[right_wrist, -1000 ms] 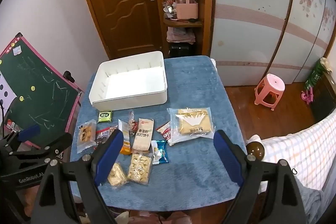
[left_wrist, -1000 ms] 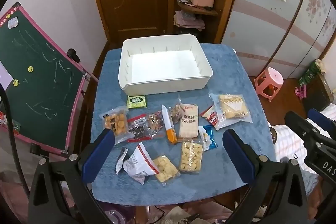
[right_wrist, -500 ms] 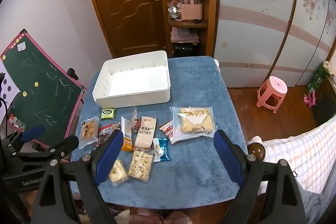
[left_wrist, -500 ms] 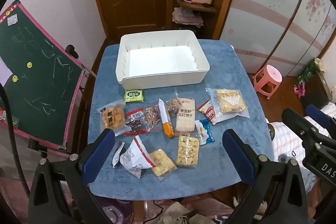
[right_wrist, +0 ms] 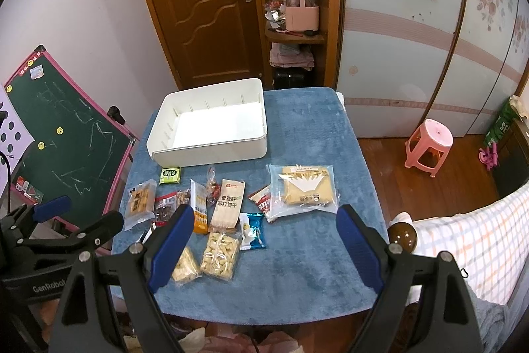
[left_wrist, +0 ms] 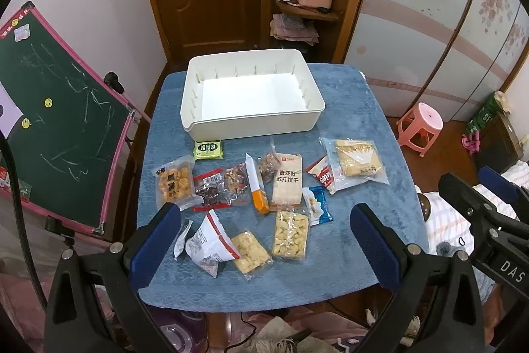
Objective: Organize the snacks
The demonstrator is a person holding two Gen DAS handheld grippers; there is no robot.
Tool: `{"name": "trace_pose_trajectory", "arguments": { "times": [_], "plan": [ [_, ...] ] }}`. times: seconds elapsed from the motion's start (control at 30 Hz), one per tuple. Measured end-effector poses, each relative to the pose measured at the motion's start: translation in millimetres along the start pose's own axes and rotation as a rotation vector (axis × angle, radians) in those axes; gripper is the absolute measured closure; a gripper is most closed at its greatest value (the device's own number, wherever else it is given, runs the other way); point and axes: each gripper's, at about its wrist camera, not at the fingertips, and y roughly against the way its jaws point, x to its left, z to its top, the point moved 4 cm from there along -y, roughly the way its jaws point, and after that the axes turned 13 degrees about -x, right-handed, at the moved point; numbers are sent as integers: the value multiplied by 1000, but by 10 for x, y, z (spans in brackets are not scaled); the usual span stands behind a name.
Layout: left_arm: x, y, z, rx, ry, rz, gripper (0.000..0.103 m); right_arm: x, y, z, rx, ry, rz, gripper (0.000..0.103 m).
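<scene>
I see the snack packets (left_wrist: 258,197) spread loose over the near half of the blue table (left_wrist: 357,108), just in front of the empty white bin (left_wrist: 251,124) at the far side. My left gripper (left_wrist: 264,240) and right gripper (right_wrist: 261,240) both hover above the table's near edge, fingers wide apart, gripping nothing.
</scene>
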Motion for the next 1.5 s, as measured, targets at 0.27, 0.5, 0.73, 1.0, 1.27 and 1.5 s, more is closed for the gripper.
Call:
{"name": "trace_pose_trajectory", "arguments": {
  "times": [0.27, 0.5, 0.73, 1.0, 1.27, 1.5],
  "plan": [
    [-21, 37, -34, 0, -4, 8, 1, -19, 31, -52, 0, -3, 5, 14],
    [-81, 78, -58, -7, -1, 27, 1, -81, 54, -92, 2, 1, 22, 14],
    [-170, 74, -59, -17, 10, 54, 1, -138, 10, -38, 3, 17, 47, 14],
    [-247, 68, -65, -23, 15, 70, 1, -210, -31, 6, -2, 24, 65, 15],
    [-238, 71, -70, -21, 12, 68, 1, -213, -53, -3, 0, 22, 66, 14],
    [-237, 81, -77, -20, 11, 81, 1, -217, -107, -8, 4, 20, 92, 14]
  ]
}}
